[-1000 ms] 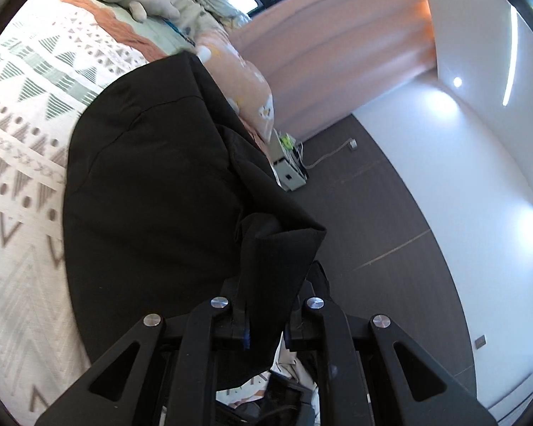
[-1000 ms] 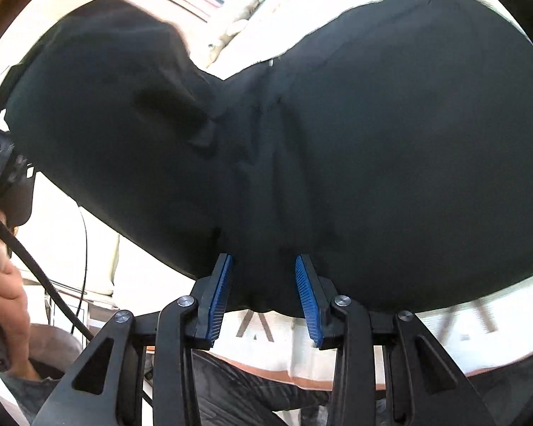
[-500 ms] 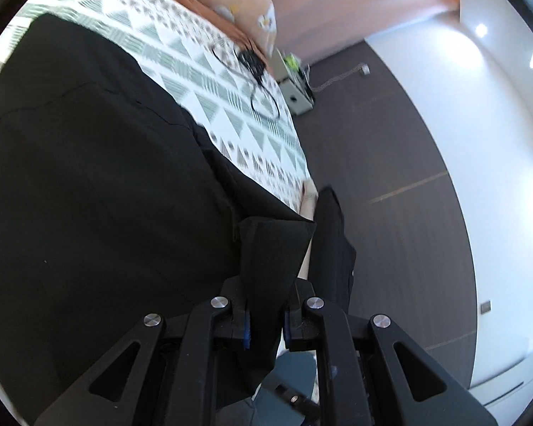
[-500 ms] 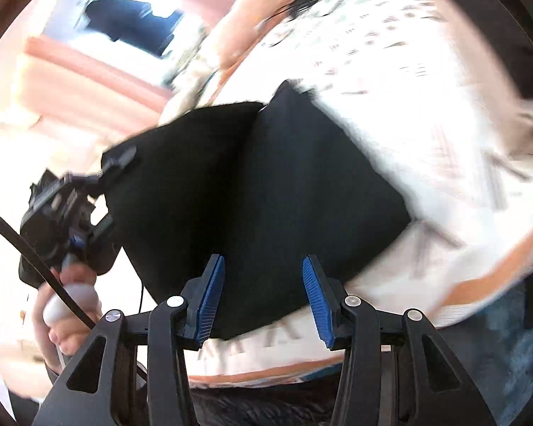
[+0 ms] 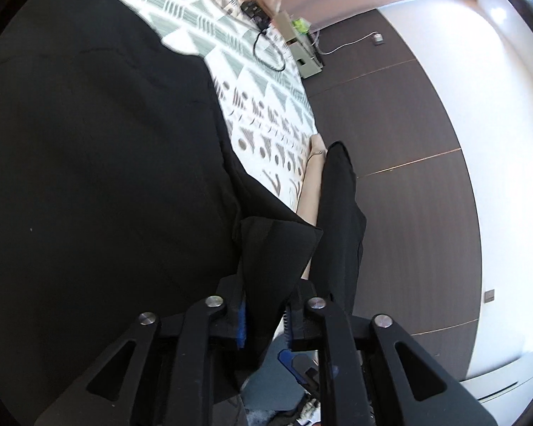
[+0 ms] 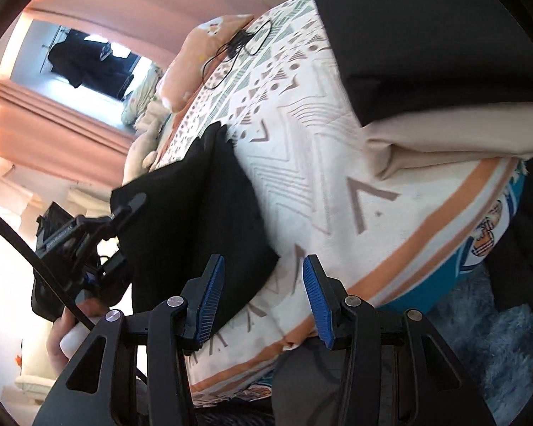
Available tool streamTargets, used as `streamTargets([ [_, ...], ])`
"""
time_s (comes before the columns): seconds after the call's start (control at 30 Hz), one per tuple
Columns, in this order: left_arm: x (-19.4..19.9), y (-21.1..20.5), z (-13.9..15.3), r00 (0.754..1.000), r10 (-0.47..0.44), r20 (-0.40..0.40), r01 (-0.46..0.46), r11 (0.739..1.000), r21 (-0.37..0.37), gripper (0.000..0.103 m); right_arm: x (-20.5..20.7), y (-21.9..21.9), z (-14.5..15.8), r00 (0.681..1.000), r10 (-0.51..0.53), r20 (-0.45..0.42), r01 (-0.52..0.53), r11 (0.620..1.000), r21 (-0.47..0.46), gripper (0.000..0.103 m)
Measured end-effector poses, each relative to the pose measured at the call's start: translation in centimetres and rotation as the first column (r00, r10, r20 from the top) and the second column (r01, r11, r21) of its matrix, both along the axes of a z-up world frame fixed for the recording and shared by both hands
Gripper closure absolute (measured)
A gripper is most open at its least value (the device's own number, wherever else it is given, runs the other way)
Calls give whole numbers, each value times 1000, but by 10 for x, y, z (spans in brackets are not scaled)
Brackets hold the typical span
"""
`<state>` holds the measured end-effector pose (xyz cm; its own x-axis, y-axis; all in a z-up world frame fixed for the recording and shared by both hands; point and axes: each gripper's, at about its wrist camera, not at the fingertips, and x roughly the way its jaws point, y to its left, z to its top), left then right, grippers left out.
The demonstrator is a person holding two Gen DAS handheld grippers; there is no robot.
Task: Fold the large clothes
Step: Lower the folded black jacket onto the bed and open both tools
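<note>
**Black garment halfway laid on the bed**

My left tool (image 5: 263, 314), jaws just easing apart, has a corner of the soft, limp garment (image 5: 99, 163) between them. My right tool (image 6: 263, 301) gapes empty. I'd grip hems or corners. Farther off: patterned bed (image 5: 266, 106), cable (image 5: 266, 49), dark floor (image 5: 391, 124).

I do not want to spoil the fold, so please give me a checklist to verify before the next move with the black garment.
1. Left gripper: jaws just opened further, black garment fold between them; firm hold: cannot tell.
2. Right gripper: jaws just opened, nothing between them: ok.
3. Garment lies on patterned bedspread: ok.
4. Black strip hanging over the bed edge: not ok.
5. Black cable apart from garment: ok.
</note>
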<state>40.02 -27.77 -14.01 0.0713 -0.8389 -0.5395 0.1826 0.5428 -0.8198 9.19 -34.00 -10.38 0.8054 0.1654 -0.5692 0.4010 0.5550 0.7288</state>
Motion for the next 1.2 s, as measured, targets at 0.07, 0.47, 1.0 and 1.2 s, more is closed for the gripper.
streamTargets([
  [0.07,1,3,-1,999,-18,-34,17,999,-31,74,-6,5,6,1000,0,6,0,1000,-1,59],
  [0.47,-12,119,29,989,140,43,-135,986,-99,20,43,9,-5,995,5,98,-8,1000,28,45],
  [1.0,-37,215,5,957,278,82,-288,942,171,20,83,16,-24,993,5,122,-2,1000,-20,95],
  [1.2,-43,204,-22,964,259,63,-267,939,216,20,60,19,-32,992,36,121,-35,999,-17,101],
])
